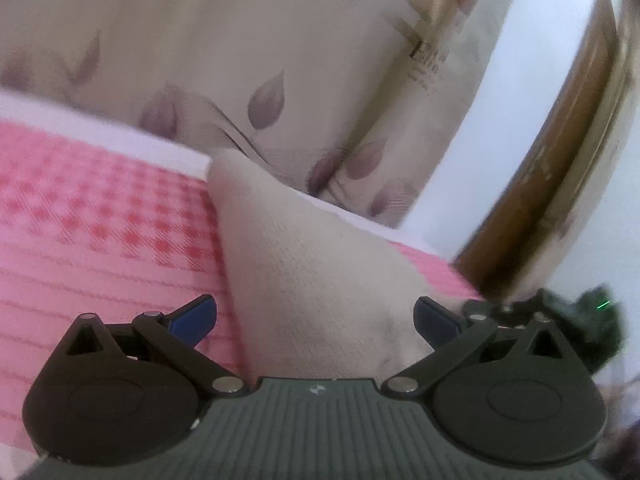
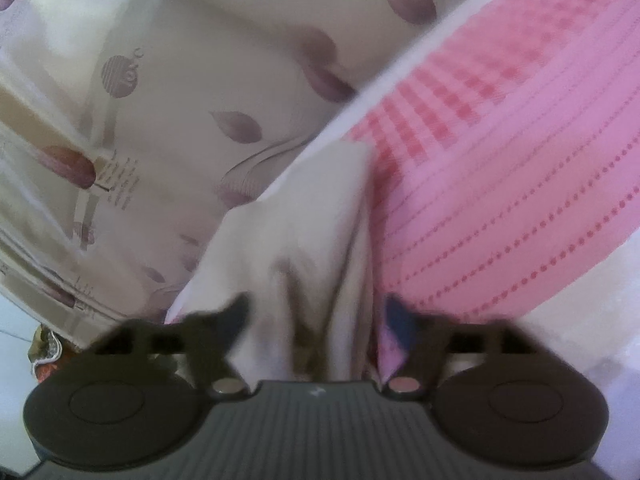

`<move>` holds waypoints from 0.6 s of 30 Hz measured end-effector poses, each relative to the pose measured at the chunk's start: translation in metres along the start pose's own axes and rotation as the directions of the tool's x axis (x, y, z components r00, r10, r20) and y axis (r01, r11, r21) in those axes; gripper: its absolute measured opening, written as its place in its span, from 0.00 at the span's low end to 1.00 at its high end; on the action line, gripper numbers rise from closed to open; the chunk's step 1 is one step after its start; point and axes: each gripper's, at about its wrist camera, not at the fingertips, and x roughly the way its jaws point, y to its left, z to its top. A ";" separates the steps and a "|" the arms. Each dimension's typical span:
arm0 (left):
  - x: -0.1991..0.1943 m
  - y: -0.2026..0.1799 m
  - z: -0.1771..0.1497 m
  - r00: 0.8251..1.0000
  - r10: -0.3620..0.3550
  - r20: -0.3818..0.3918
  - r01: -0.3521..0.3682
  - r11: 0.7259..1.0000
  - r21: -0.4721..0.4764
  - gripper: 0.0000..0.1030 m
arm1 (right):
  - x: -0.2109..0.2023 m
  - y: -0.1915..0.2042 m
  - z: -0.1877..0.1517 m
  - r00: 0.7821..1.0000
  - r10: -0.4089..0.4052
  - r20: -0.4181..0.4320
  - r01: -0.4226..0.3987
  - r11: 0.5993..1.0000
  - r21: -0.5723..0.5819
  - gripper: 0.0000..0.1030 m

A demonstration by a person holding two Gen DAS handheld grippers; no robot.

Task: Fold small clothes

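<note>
Left gripper (image 1: 316, 320): spread wide; cloth between the fingers, pads clear of it.
Right gripper (image 2: 316, 320): wide apart; bunched cloth between, blurred, no grip seen.
Bed (image 1: 100, 220): pink checked cover under the cloth.
Curtain (image 1: 260, 80): leaf-printed, behind the bed.
Cloth (image 1: 312, 260): cream, rumpled on the bed's edge.

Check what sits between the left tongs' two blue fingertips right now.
The cream garment rises between the left tongs, fingertips apart and off it, in the left wrist view.
</note>
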 end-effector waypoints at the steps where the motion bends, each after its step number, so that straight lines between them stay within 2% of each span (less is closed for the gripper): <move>1: 0.002 0.003 0.003 1.000 -0.012 -0.011 0.011 1.000 -0.028 1.00 | 0.002 0.000 0.003 1.000 0.012 -0.006 -0.012 1.000 0.003 0.86; 4: 0.017 0.008 0.018 0.998 -0.010 -0.065 0.007 0.999 -0.049 1.00 | 0.013 -0.001 0.015 0.999 0.004 -0.040 -0.004 1.000 0.008 0.86; 10: 0.053 0.018 0.045 0.985 -0.052 -0.165 0.041 0.997 -0.068 1.00 | 0.037 -0.001 0.029 0.996 0.046 -0.077 -0.047 0.999 -0.017 0.85; 12: 0.066 0.026 0.051 0.977 -0.076 -0.197 0.057 0.993 -0.100 1.00 | 0.046 0.001 0.032 0.993 0.062 -0.097 -0.066 0.997 -0.042 0.84; 15: 0.088 0.042 0.055 0.958 -0.142 -0.251 0.106 0.983 -0.151 1.00 | 0.061 0.010 0.037 0.988 0.060 -0.141 -0.075 0.992 -0.099 0.84; 18: 0.096 0.040 0.058 0.958 -0.141 -0.251 0.116 0.987 -0.110 1.00 | 0.073 0.018 0.038 0.985 0.052 -0.165 -0.077 0.986 -0.151 0.86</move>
